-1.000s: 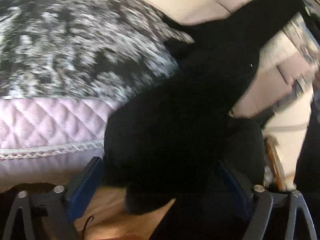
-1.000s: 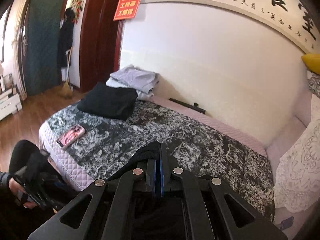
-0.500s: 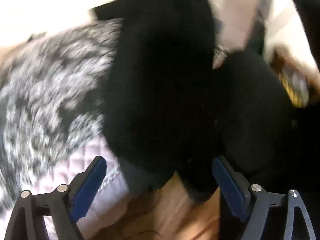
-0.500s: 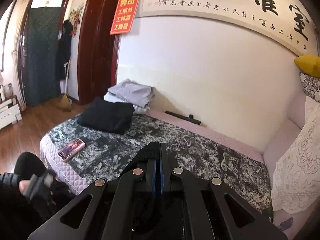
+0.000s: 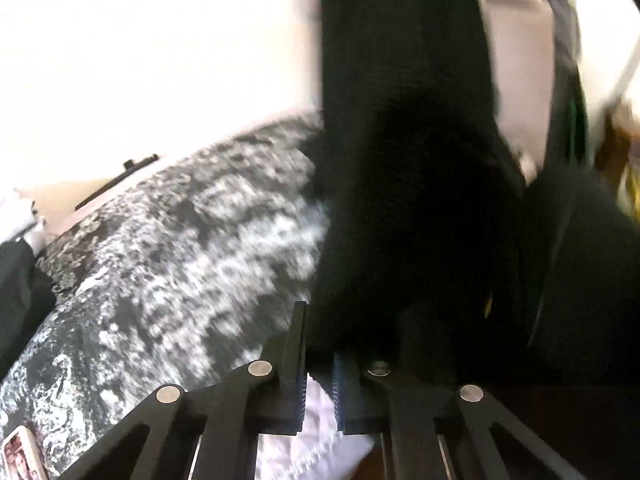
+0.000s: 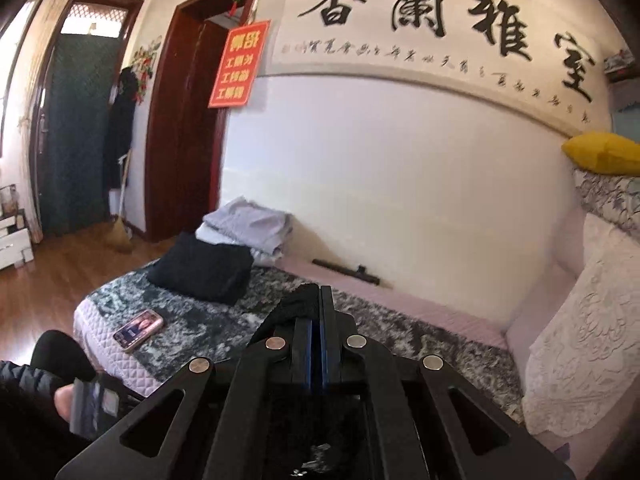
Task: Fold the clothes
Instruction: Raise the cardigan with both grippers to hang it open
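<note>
Left tool (image 5: 318, 354): fingers nearly together, narrow gap between the blue pads, black garment (image 5: 404, 168) bunched right at the fingertips. Cloth sits in and over the tip of the gap, so it reads as pinching the black garment, though blur hides the exact contact. From there the garment runs up as a long dark band toward the top of the left wrist view, off the bed (image 5: 168, 248).

Right tool (image 6: 316, 332): pads pressed together on a fold of the same black garment (image 6: 294, 306), which pokes out just left of the fingertips, above the bed (image 6: 420, 336).

Everything else, relative to the bed:
- folded black clothing (image 6: 202, 268) lying on the bed's far left end
- folded grey clothes (image 6: 248, 228) stacked just behind that, against the wall
- phone (image 6: 138, 330) flat on the patterned cover near the bed's front-left edge; also at the bottom-left corner of the left wrist view (image 5: 20, 456)
- black bar-shaped object (image 6: 346, 272) on the pink strip at the bed's back edge, along the wall
- white lace pillow (image 6: 580, 344) at the bed's right end, yellow cushion (image 6: 604, 152) above it
- calligraphy scroll (image 6: 432, 36) on the wall above the bed
- red sign (image 6: 239, 65) on the door frame left of the bed

Person's left hand (image 6: 66, 400) low, left of the bed's front corner, around the left tool's body.
</note>
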Demonstrator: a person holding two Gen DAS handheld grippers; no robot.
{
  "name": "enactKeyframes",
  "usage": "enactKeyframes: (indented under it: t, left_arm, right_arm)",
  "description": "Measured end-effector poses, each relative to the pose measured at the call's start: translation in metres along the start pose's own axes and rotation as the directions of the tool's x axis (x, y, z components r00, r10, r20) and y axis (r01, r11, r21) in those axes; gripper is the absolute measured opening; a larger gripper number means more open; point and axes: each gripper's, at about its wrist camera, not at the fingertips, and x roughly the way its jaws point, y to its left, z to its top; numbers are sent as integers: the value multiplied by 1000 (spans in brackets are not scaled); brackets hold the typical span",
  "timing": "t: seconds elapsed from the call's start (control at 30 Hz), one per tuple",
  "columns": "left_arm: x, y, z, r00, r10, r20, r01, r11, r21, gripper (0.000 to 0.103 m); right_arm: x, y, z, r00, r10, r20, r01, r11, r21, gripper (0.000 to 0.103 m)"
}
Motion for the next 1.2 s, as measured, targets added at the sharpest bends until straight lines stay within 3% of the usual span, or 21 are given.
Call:
enactKeyframes:
  t: [0.07,0.17,0.23,0.3,0.33,0.4,0.5,0.53,0.6,0.67,0.7,0.77,0.9,1.1,1.17,1.2]
  left_arm:
    - [-15,15,14,999,5,46,-2,998,-64,7]
    - [-47,47,44,992,66,110,-47,985,-165,7]
    - [-76,76,75,978,137,158,-97,966,-240,7]
    - [-118,104,114,950,224,216,-147,935,-322,7]
    - [-142,112,134,929,274,249,-178,920,-350,7]
    - [-198,117,174,855,389,342,-252,889,-382,7]
    - [-268,92,224,696,556,454,-427,829,-361,7]
    - [-278,86,232,667,579,469,-457,815,-357,7]
    - [-299,77,251,644,591,486,-480,807,-344,7]
    - [-314,68,262,614,619,490,-517,785,-342,7]
    - [-320,61,265,587,640,495,-549,764,-337,7]
    - [-333,49,267,554,663,504,-586,740,-329,8]
    - [-347,30,267,536,667,518,-597,733,-326,9]
    - [-338,17,263,466,716,520,-645,678,-354,11]
    - [-327,22,266,440,735,515,-661,654,-368,12]
    - [-320,27,270,436,743,509,-668,645,-370,13]
  right_arm:
    - [-10,-11,4,999,-46,22,46,999,8,1]
    - [-25,-29,13,988,-148,43,148,989,15,1]
    - [-33,-43,22,977,-210,48,209,978,22,1]
    - [-41,-55,36,964,-259,64,257,965,44,1]
    - [-48,-61,45,955,-283,85,279,958,63,1]
    - [-66,-70,64,932,-331,144,320,942,100,1]
    - [-106,-67,90,875,-388,289,363,922,138,2]
    - [-108,-63,97,879,-382,285,362,924,121,2]
    - [-107,-61,106,895,-368,253,350,930,113,2]
    - [-123,-63,116,887,-373,273,349,928,134,2]
    - [-135,-61,120,870,-390,302,365,921,137,2]
    - [-160,-54,127,820,-441,365,425,896,126,2]
    - [-186,-49,136,779,-497,382,490,863,123,2]
    - [-206,-22,129,706,-563,430,609,792,38,2]
    - [-200,-17,128,678,-587,442,653,757,3,2]
    - [-192,-17,129,667,-599,443,673,740,-12,2]
